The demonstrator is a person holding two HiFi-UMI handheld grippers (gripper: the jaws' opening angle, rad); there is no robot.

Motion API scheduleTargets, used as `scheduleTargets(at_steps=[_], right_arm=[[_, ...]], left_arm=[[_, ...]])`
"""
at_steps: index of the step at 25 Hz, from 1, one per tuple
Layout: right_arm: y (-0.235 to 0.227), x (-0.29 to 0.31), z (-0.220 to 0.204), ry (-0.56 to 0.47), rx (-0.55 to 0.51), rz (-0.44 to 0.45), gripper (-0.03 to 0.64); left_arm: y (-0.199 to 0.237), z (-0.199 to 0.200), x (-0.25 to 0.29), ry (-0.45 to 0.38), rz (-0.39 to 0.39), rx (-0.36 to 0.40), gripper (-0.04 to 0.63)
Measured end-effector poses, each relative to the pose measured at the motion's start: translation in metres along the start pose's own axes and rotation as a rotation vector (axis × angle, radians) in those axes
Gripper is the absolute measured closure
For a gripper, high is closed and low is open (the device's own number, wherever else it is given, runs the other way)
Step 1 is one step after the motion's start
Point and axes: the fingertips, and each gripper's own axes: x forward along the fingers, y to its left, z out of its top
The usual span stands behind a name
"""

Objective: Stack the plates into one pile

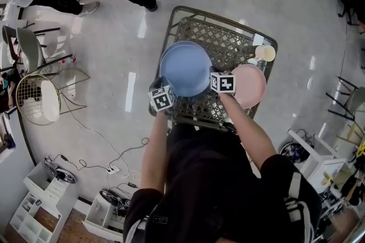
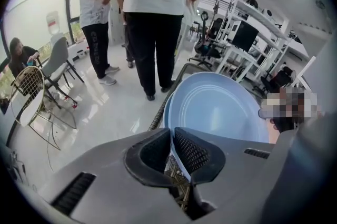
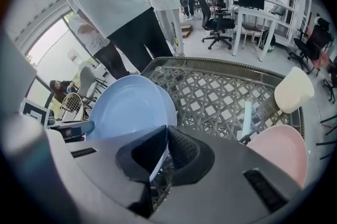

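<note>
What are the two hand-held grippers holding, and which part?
The blue plate, by its near rim: the left hand-held gripper pinches the left side, the right hand-held gripper the right side.

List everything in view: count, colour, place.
blue plates: two, it seems, light blue, one over the other on the table's left half
pink plate: one, pink, table's right edge
cup: one, cream, table's far right corner
table: one, dark woven lattice, centre
wire chair: one, pale, floor at left
power strip: one, white, floor at lower left, with cables
bystanders: two standing beyond the table, one more seated at far left
left gripper: one, grey, jaws shut on the near rim of the upper blue plate
right gripper: one, grey, jaws shut on the same rim
</note>
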Motion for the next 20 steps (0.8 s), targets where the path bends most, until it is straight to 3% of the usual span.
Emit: scheduleTargets(at_steps=[9,20], right_arm=[[-0.004,0.026,0.004,0.051,0.019,-0.048,0.598],[-0.009,0.040,0.001,0.067,0.006,-0.076,0.598]], left_arm=[[0.010,0.000,0.027,0.076,-0.004,0.044,0.557],[0.009,-0.001,0.037,0.098,-0.027,0.019,0.551]])
